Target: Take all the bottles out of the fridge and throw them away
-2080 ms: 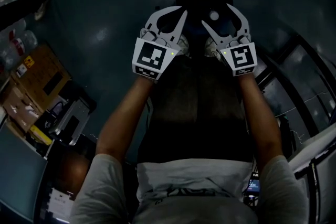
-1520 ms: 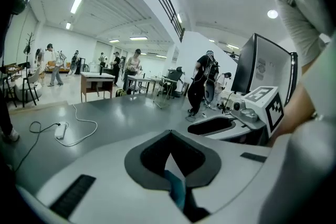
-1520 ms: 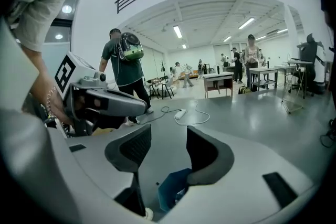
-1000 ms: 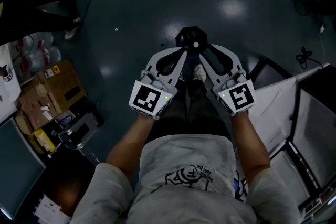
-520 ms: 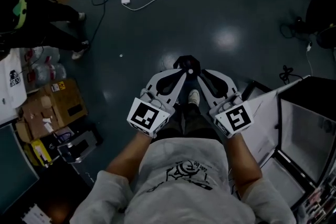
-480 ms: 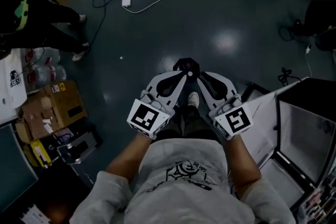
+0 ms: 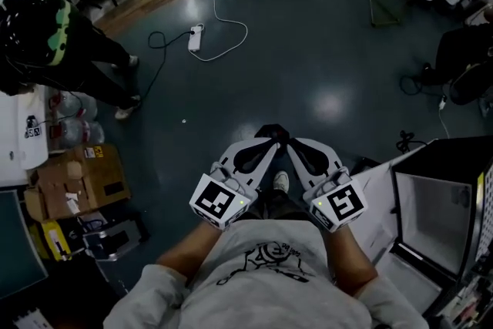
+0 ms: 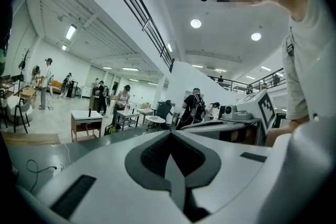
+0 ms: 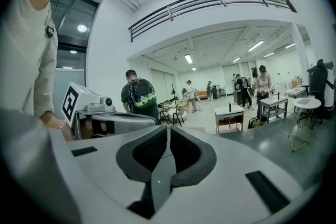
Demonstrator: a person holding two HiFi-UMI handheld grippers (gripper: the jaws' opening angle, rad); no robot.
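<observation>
In the head view both grippers are held close together in front of my body, tips almost touching above the dark floor. The left gripper (image 7: 269, 139) is shut, its jaws meeting with nothing between them (image 8: 169, 135). The right gripper (image 7: 287, 140) is shut too and empty (image 9: 167, 132). A small fridge (image 7: 435, 223) stands at the right with its white door (image 7: 379, 193) swung open; I see no bottle inside from here. Some clear plastic bottles (image 7: 75, 116) lie on the floor at the left.
An opened cardboard box (image 7: 73, 181) and other clutter sit at the left. A person in black with a green backpack (image 7: 48, 38) stands at the far left. A power strip with a white cable (image 7: 194, 37) lies on the floor ahead. Tables and chairs stand further off.
The head view has swung up and forward: more floor, the fridge and the far furniture have come into sight. Both grippers stay together and sit lower in the picture.
</observation>
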